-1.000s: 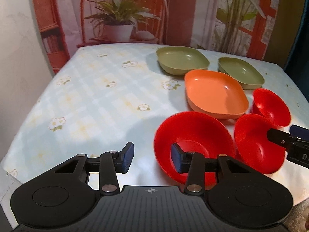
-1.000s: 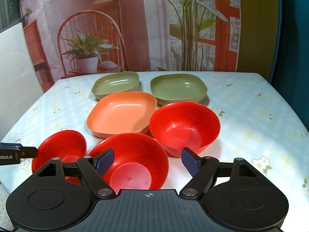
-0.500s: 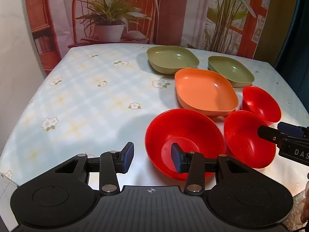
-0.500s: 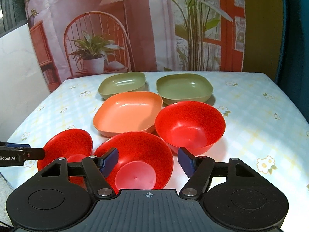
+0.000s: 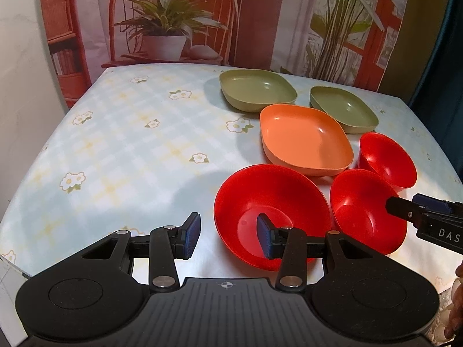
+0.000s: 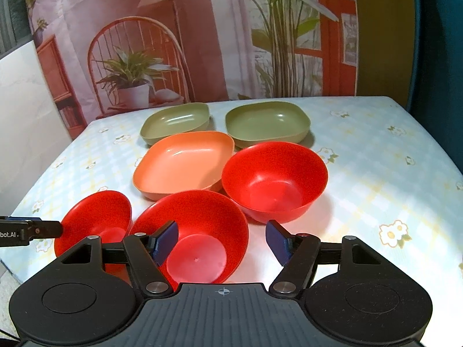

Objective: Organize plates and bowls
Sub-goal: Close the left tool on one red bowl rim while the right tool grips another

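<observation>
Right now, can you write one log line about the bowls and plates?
left gripper: open, empty | right gripper: open, empty | three red bowls, two green plates, orange plate: unstacked on table

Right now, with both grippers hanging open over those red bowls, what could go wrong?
1. The three red bowls and the orange plate crowd together, so lifting one may nudge its neighbour.
2. The left gripper straddles the nearest bowl's rim; a thin, sloped rim might slip when pinched.
3. The right gripper is close beside it, so the two might bump.
</observation>
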`<state>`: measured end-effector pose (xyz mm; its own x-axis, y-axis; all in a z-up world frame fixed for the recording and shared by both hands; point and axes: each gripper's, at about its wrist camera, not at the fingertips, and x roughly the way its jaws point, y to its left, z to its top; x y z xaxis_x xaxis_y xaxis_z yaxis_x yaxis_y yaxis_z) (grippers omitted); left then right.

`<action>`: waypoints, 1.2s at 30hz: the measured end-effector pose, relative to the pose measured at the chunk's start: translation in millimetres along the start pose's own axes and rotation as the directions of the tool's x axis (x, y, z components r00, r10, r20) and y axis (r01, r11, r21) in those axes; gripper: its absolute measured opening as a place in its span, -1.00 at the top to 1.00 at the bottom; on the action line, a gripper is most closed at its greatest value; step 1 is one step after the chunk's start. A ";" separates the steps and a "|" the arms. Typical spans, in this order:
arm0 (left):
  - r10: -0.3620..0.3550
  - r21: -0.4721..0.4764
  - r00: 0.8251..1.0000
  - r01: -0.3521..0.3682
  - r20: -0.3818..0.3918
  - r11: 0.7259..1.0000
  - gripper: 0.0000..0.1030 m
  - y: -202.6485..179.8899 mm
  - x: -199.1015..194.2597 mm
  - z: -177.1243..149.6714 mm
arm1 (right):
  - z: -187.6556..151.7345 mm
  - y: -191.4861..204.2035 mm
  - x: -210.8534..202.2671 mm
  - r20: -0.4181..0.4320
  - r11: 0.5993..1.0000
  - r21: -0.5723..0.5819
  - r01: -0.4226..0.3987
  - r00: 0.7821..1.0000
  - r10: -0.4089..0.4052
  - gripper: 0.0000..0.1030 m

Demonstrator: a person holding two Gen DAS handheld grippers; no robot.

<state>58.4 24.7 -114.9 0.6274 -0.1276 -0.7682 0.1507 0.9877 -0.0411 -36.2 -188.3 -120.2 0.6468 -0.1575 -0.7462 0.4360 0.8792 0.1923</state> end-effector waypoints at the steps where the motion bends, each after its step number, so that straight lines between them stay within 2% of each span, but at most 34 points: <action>1: -0.002 0.002 1.000 0.002 0.001 1.000 0.12 -0.7 -0.1 0.0 | -0.2 -0.8 0.1 -0.001 1.000 0.001 0.000 1.000 0.000 -0.19; 8: -0.046 0.113 0.999 0.043 0.022 0.993 0.13 -20.7 -6.3 8.0 | -1.4 -3.8 -2.0 -0.015 1.000 0.006 -0.003 1.000 0.003 -0.01; 15: -0.177 0.163 0.984 0.175 0.000 0.971 0.19 -46.2 2.1 21.5 | -5.1 -12.5 -5.9 -0.030 1.000 0.028 -0.012 0.999 0.013 0.12; 19: -0.220 0.199 0.975 0.219 -0.020 0.955 0.35 -63.4 14.3 24.0 | -6.5 -19.5 -6.0 -0.046 0.998 0.056 -0.015 0.999 0.018 0.19; 22: -0.240 0.214 0.970 0.243 -0.039 0.946 0.48 -73.6 22.4 22.0 | -8.8 -27.2 -4.5 -0.070 0.995 0.095 -0.023 0.997 0.030 0.32; 24: -0.264 0.219 0.963 0.269 -0.050 0.938 0.51 -76.5 27.2 21.3 | -10.9 -30.7 -4.8 -0.074 0.994 0.110 -0.029 0.997 0.038 0.35; 29: -0.279 0.230 0.958 0.286 -0.064 0.930 0.55 -80.6 40.0 28.3 | -13.4 -36.4 1.4 -0.098 0.989 0.143 -0.049 0.993 0.063 0.48; 33: -0.271 0.217 0.959 0.283 -0.083 0.934 0.55 -79.7 49.3 35.1 | -13.1 -36.2 7.2 -0.108 0.986 0.152 -0.062 0.991 0.079 0.58; 35: -0.278 0.207 0.956 0.292 -0.094 0.934 0.55 -78.9 52.4 35.8 | -13.9 -37.7 10.1 -0.116 0.985 0.161 -0.063 0.990 0.083 0.79; 36: -0.282 0.205 0.954 0.297 -0.099 0.933 0.55 -78.0 53.1 35.7 | -13.9 -37.7 11.4 -0.121 0.984 0.169 -0.062 0.989 0.083 0.83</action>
<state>107.1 -62.2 -129.7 0.4802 -0.3916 -0.7849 0.4837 0.8647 -0.1355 -54.0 -217.0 -144.8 0.6001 -0.0282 -0.7994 0.4944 0.7987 0.3429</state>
